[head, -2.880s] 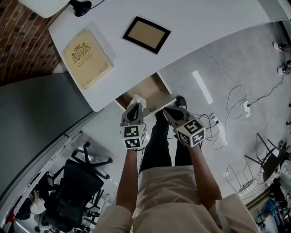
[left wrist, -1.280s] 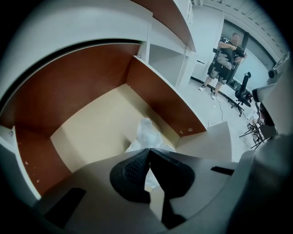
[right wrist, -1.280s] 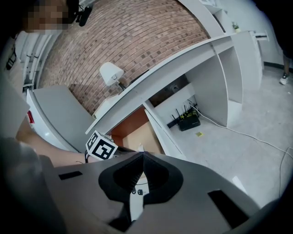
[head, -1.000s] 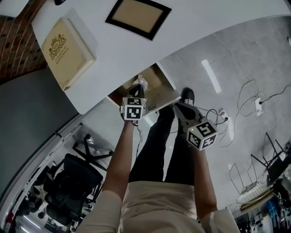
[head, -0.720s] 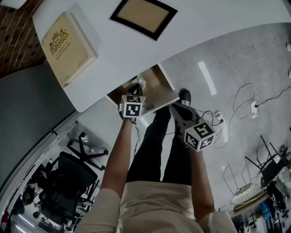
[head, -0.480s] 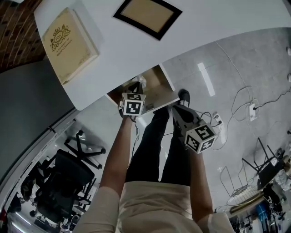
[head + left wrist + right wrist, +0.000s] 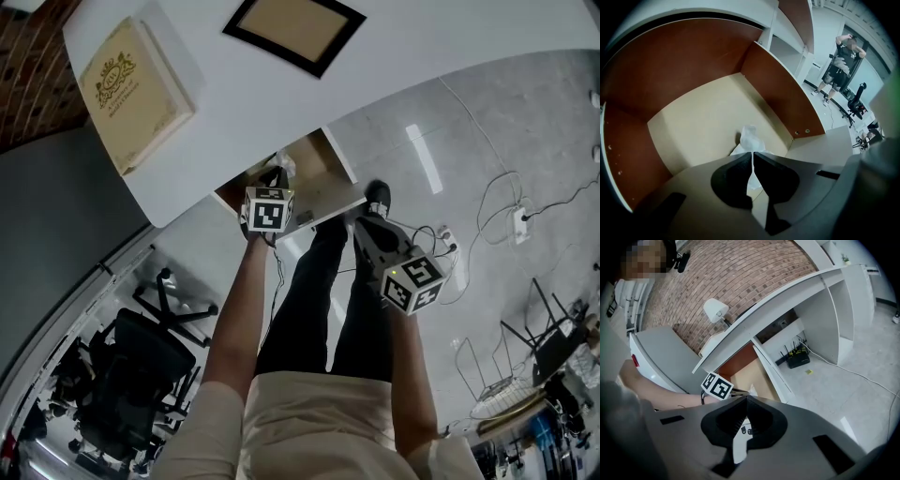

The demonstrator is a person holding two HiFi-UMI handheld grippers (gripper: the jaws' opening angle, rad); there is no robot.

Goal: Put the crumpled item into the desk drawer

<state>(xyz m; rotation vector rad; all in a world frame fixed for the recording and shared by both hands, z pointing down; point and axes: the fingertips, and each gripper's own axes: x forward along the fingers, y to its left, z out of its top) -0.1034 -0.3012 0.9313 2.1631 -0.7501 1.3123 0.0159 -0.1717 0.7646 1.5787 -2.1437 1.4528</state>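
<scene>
The crumpled item (image 7: 751,139) is a small wad of white paper. My left gripper (image 7: 753,157) is shut on it, with the wad poking out past the jaw tips. It hangs over the pale floor of the open desk drawer (image 7: 696,124), between the drawer's brown walls. In the head view the left gripper (image 7: 278,176) reaches into the drawer (image 7: 323,183) under the white desk (image 7: 422,37), and the wad (image 7: 285,164) shows just past it. My right gripper (image 7: 366,225) is shut on nothing and hovers off the drawer's front right corner, above the floor.
On the desk lie a cream book (image 7: 131,89) and a black-framed board (image 7: 292,30). An office chair (image 7: 131,375) stands at the left, and cables (image 7: 506,216) run over the floor at the right. A desk lamp (image 7: 716,309) and a router (image 7: 797,357) show in the right gripper view.
My left gripper has moved from the drawer's front edge further in over the drawer, still with the crumpled item. The right gripper has stayed near the drawer's front.
</scene>
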